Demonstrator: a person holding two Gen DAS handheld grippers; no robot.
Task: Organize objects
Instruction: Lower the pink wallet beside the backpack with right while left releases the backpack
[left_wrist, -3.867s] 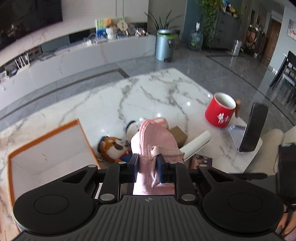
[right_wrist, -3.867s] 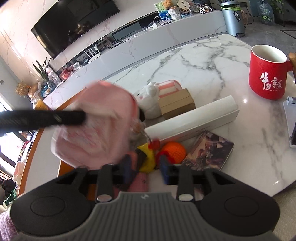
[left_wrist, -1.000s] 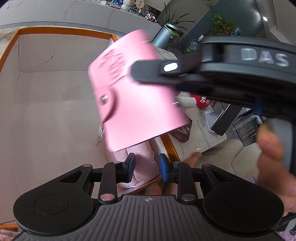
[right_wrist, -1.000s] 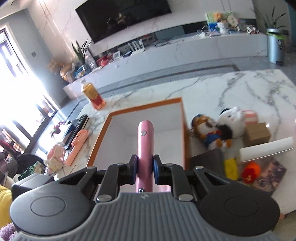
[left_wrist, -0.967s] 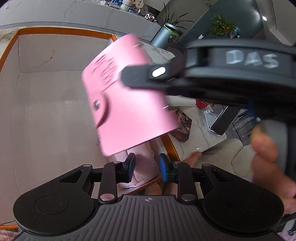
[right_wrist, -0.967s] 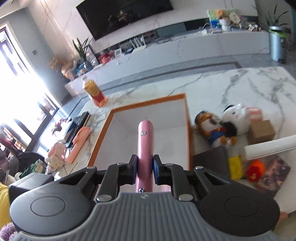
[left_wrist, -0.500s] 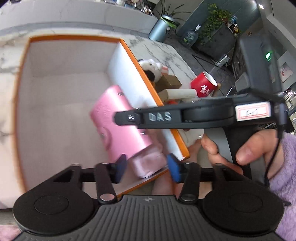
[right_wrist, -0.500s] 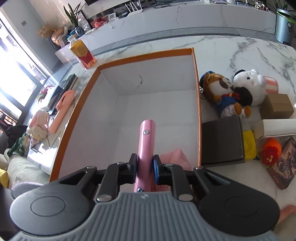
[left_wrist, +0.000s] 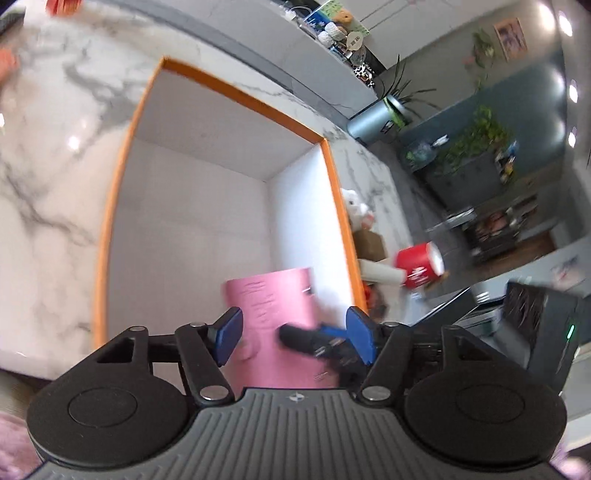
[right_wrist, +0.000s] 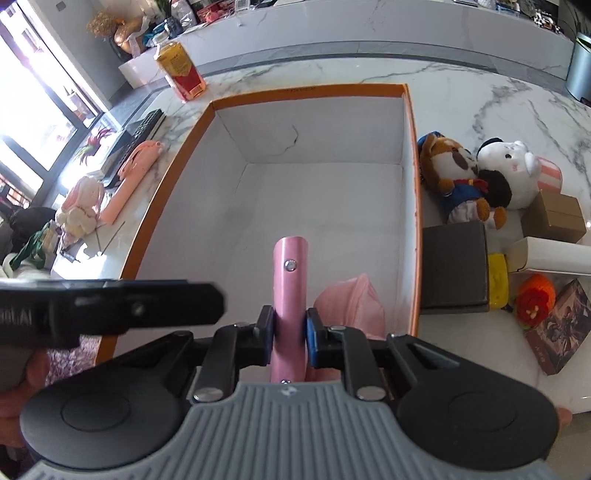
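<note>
An orange-rimmed white box (right_wrist: 177, 181) stands on the marble table; it also shows in the left wrist view (left_wrist: 332, 177). My right gripper (right_wrist: 290, 336) is shut on a pink wallet (right_wrist: 290, 284), held on edge inside the box near its front. The wallet shows flat in the left wrist view (left_wrist: 280, 317), with the right gripper's fingers (left_wrist: 306, 338) on it. A pink cloth pouch (right_wrist: 351, 302) lies on the box floor beside it. My left gripper (left_wrist: 295, 336) is open and empty above the box's near edge.
Right of the box lie two plush toys (right_wrist: 476, 177), a dark box (right_wrist: 454, 266), a brown carton (right_wrist: 554, 218), a white carton (right_wrist: 550, 258), an orange toy (right_wrist: 535, 295) and a book (right_wrist: 557, 325). A red mug (left_wrist: 421, 266) stands farther right. A drink carton (right_wrist: 181, 70) stands beyond the box.
My left gripper has opened, let the pink pouch drop into the box, and pulled back. My right gripper has lowered the pink wallet into the box.
</note>
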